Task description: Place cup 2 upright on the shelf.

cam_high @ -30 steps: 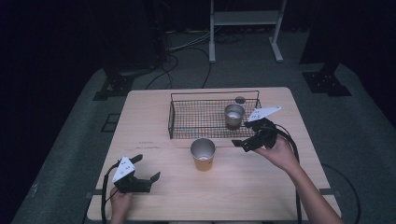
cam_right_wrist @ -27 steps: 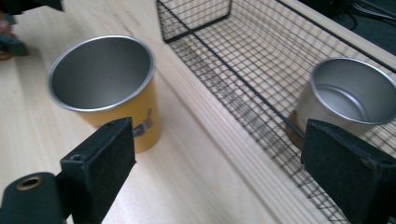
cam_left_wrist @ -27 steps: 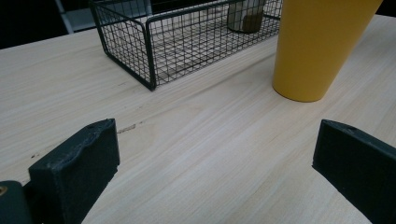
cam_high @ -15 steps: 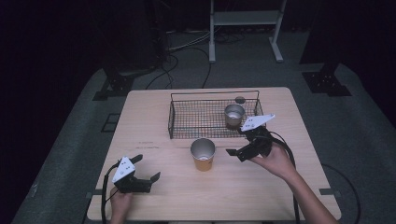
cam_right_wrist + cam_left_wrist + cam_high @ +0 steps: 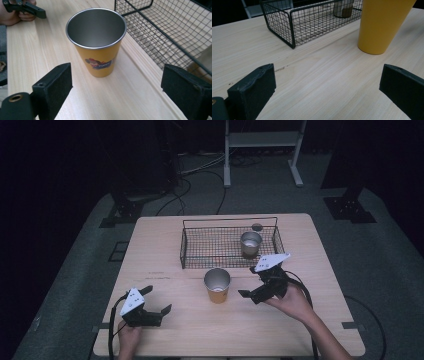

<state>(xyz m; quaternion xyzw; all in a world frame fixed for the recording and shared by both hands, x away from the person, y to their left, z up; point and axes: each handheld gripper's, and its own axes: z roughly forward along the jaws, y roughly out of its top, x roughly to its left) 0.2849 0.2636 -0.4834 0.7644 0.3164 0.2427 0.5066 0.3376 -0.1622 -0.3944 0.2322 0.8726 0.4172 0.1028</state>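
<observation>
The right gripper [image 5: 248, 295], jaws spread and holding nothing, is facing the upright yellow cup [image 5: 217, 285], which is standing just to its left on the table [image 5: 320, 270] before the wire basket [image 5: 190, 251]. The left gripper [image 5: 156, 300], likewise spread, is resting farther off.

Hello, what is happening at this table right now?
A person holds a gripper in each hand. The right gripper points at a yellow metal cup standing upright on the wooden table, jaws open and not touching it. The left gripper rests near the table's front edge, open. A second cup stands inside the wire basket.
</observation>
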